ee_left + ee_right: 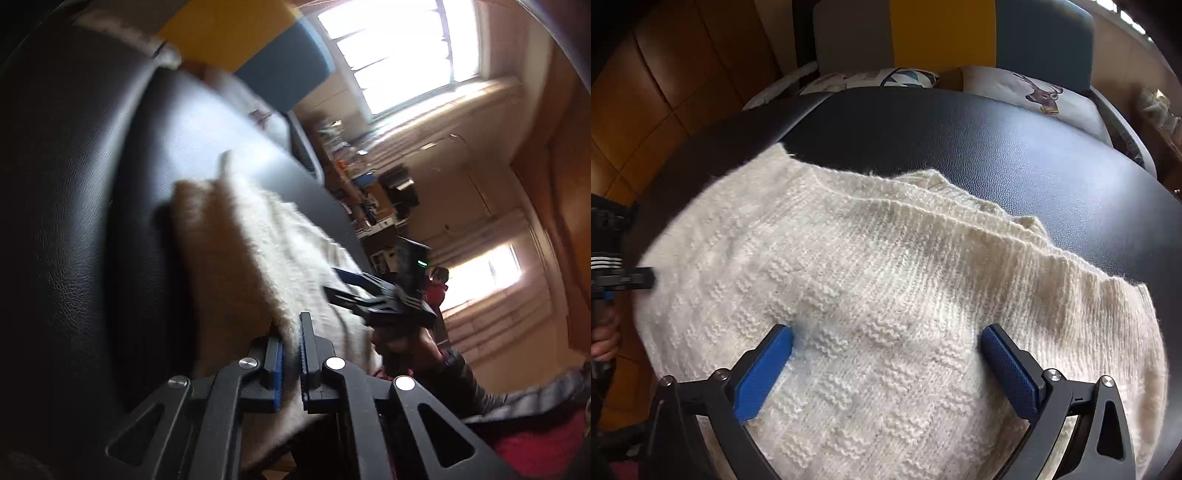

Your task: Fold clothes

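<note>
My left hand-held gripper (291, 363) is clamped on the sweater (871, 295) edge, my right hand-held gripper (886, 363) spread wide above it; thick soft knit, light, floppy, best pinched at edges.

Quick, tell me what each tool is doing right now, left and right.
Left tool: closed on the edge of the cream knit sweater.
Right tool: wide open over the sweater, gripping nothing.

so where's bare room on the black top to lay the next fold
Free: the black top beyond the sweater's ribbed edge, up to the deer cushion, and off to its right. Crowded: the near side, all knit, with the right claw open over it and the left claw pinching its edge.
</note>
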Demonstrator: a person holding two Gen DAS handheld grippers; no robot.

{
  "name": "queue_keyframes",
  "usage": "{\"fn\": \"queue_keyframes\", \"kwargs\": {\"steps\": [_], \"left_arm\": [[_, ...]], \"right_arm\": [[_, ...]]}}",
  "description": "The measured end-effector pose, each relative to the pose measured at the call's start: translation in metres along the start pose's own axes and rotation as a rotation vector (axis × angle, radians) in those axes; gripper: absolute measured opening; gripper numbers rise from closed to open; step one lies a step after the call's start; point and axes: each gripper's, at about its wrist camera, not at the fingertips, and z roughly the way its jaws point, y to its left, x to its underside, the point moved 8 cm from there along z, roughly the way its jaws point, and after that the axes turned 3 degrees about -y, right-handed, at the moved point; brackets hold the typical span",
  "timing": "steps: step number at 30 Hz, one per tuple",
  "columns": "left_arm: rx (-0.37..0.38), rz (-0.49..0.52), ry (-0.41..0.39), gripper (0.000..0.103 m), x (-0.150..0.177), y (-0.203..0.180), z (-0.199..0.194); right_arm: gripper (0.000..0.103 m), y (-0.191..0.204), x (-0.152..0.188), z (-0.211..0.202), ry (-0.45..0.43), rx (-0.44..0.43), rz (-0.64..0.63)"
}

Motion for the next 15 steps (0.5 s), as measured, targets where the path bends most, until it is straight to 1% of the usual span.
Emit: {"fn": "queue_keyframes", "kwargs": {"steps": [3, 4, 6, 8, 9, 11, 12, 13, 15], "left_arm": [[-0.233, 0.06, 0.08, 0.005, 0.023, 0.023, 0.011], [-0.297, 0.072, 0.1, 0.005, 0.029, 0.03, 0.013], [-0.247, -0.01, 0.058, 0.005, 0.028, 0.036, 0.01], [-0.223, -0.039, 0.01, 0.007, 0.021, 0.032, 0.003], [-0.188, -0.056, -0.012, 0.008, 0.014, 0.028, 0.001], [-0.124, -0.088, -0.055, 0.017, -0.001, 0.022, -0.004], [-0.139, -0.081, -0.079, 0.021, -0.011, 0.022, -0.005], [-0.15, -0.068, -0.082, 0.021, -0.02, 0.023, -0.001], [-0.16, -0.066, -0.066, 0.021, -0.037, 0.03, 0.012]], "right_arm": [[0.103, -0.002, 0.002, 0.003, -0.007, -0.004, 0.001], [0.103, -0.003, 0.002, 0.004, -0.013, -0.006, 0.004], [0.103, -0.003, 0.003, 0.004, -0.021, -0.005, 0.001], [0.103, -0.004, 0.003, 0.004, -0.027, -0.006, 0.001], [0.103, -0.005, 0.004, 0.003, -0.03, -0.009, 0.002], [0.103, -0.015, 0.004, 0.003, -0.034, -0.021, -0.011], [0.103, -0.016, 0.004, 0.002, -0.037, -0.021, -0.008], [0.103, -0.016, 0.005, 0.0, -0.038, -0.021, -0.007], [0.103, -0.016, 0.01, -0.006, -0.042, -0.022, -0.005]]}}
